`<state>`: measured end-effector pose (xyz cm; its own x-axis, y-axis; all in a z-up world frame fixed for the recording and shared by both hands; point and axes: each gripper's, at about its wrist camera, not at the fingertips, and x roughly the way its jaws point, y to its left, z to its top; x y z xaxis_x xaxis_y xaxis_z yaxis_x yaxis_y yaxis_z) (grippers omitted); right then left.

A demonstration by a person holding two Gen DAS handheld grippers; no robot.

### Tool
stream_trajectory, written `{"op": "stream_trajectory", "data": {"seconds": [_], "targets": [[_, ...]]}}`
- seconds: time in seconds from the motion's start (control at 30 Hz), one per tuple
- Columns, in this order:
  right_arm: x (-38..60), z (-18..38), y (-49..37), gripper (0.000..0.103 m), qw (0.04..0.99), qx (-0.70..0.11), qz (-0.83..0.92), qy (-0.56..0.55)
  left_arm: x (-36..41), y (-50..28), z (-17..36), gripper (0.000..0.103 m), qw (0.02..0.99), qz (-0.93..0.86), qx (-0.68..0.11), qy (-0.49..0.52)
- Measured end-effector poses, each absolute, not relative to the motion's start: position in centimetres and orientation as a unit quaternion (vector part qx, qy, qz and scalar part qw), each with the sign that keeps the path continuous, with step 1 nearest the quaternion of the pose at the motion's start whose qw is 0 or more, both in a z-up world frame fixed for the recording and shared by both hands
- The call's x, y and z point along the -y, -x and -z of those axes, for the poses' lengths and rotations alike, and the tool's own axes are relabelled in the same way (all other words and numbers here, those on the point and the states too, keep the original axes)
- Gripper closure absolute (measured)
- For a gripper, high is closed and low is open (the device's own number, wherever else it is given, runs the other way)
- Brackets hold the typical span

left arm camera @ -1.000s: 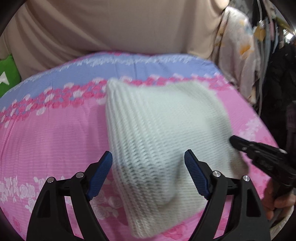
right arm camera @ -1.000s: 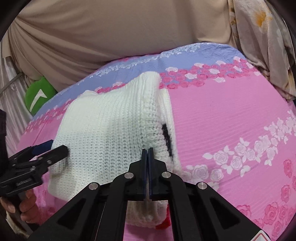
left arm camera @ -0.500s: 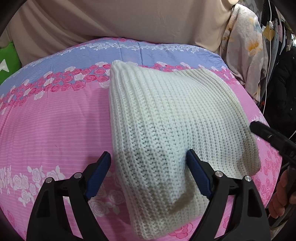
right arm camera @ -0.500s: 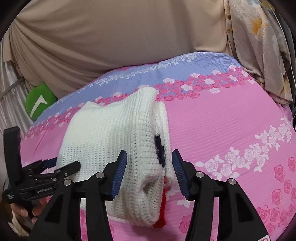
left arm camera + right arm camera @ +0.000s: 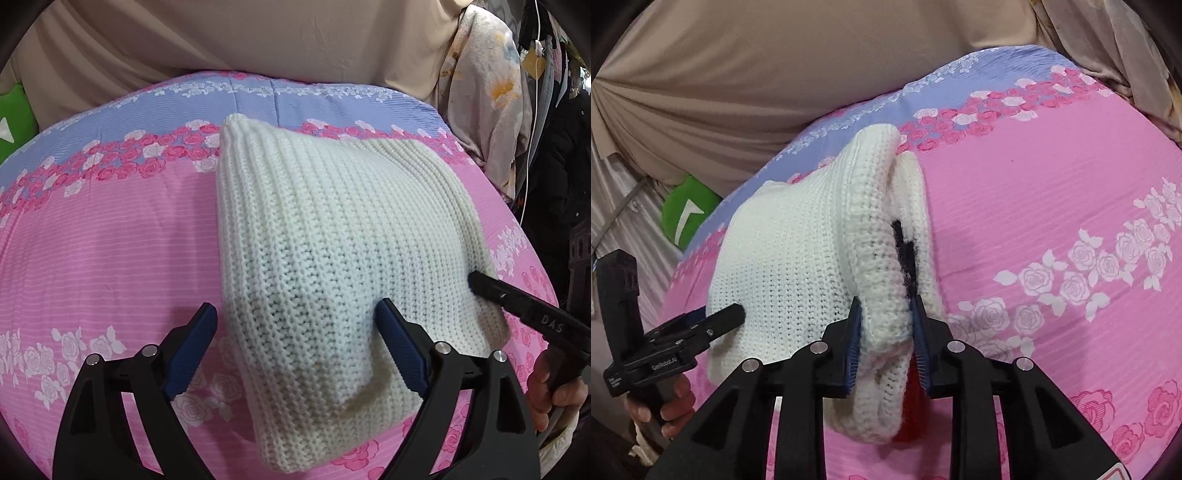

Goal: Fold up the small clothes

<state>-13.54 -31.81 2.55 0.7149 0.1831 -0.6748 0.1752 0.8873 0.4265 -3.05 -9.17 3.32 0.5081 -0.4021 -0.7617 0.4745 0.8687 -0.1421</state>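
A folded white knit sweater [image 5: 332, 236] lies on the pink flowered bedspread [image 5: 110, 251]; it also shows in the right wrist view [image 5: 798, 258], with black and red trim at its near edge. My left gripper [image 5: 295, 332] is open, its blue pads on either side of the sweater's near left corner. My right gripper [image 5: 886, 325] has closed in on the thick folded right edge, the pads pressing the knit from both sides. It shows from the side in the left wrist view [image 5: 517, 306]. The left gripper also shows in the right wrist view [image 5: 716, 317].
A beige curtain [image 5: 258, 44] hangs behind the bed. A green cushion [image 5: 687, 214] sits at the far left. Flowered cloth and hanging clothes [image 5: 491, 92] stand at the right of the bed. The bedspread has a blue band [image 5: 221, 99] at the far side.
My right gripper opened from shut, moved forward and closed onto the sweater's folded right edge. My left gripper stayed open and shifted slightly around the near left corner.
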Motion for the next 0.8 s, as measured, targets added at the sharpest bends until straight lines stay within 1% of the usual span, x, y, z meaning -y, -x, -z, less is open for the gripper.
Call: {"op": "stream_trajectory", "data": {"seconds": [0.07, 0.1, 0.17, 0.23, 0.4, 0.53, 0.67, 0.7, 0.73, 0.77, 0.8], "targets": [[31.6, -4.0, 14.1, 0.073, 0.905, -0.362, 0.002, -0.224, 9.2, 3.1, -3.7, 0.016, 0.867, 0.253, -0.427, -0.041], [31.4, -4.6, 14.3, 0.064, 0.908, -0.358, 0.009, -0.216, 9.2, 3.0, -3.9, 0.012, 0.868, 0.253, -0.426, -0.037], [31.4, -5.3, 14.3, 0.038, 0.914, -0.351, 0.018, -0.203, 9.3, 2.8, -4.4, 0.009, 0.868, 0.256, -0.424, -0.027], [31.5, -4.9, 13.7, 0.030, 0.912, -0.360, 0.025, -0.195, 9.6, 2.3, -4.4, 0.006, 0.867, 0.256, -0.428, -0.018], [32.2, -1.7, 11.7, 0.030, 0.884, -0.403, -0.009, -0.238, 10.4, 0.3, -2.5, 0.005, 0.841, 0.265, -0.471, 0.009], [32.3, -0.2, 10.5, 0.023, 0.869, -0.409, -0.044, -0.275, 9.9, -1.1, -1.0, 0.005, 0.811, 0.291, -0.502, 0.069], [32.2, -0.1, 9.4, 0.020, 0.871, -0.403, -0.060, -0.275, 10.1, -1.2, -1.1, 0.005, 0.812, 0.306, -0.493, 0.065], [32.1, -0.1, 9.1, 0.020, 0.871, -0.403, -0.062, -0.273, 10.1, -1.2, -1.2, 0.006, 0.813, 0.307, -0.491, 0.061], [31.9, -0.2, 8.8, 0.023, 0.872, -0.403, -0.061, -0.271, 10.2, -1.0, -1.3, 0.009, 0.815, 0.308, -0.488, 0.055], [31.8, -0.3, 8.6, 0.030, 0.872, -0.403, -0.062, -0.271, 10.3, -0.8, -1.6, 0.011, 0.817, 0.308, -0.484, 0.050], [31.8, -0.3, 8.5, 0.032, 0.871, -0.403, -0.065, -0.274, 10.3, -0.7, -1.8, 0.015, 0.820, 0.307, -0.480, 0.045]]}}
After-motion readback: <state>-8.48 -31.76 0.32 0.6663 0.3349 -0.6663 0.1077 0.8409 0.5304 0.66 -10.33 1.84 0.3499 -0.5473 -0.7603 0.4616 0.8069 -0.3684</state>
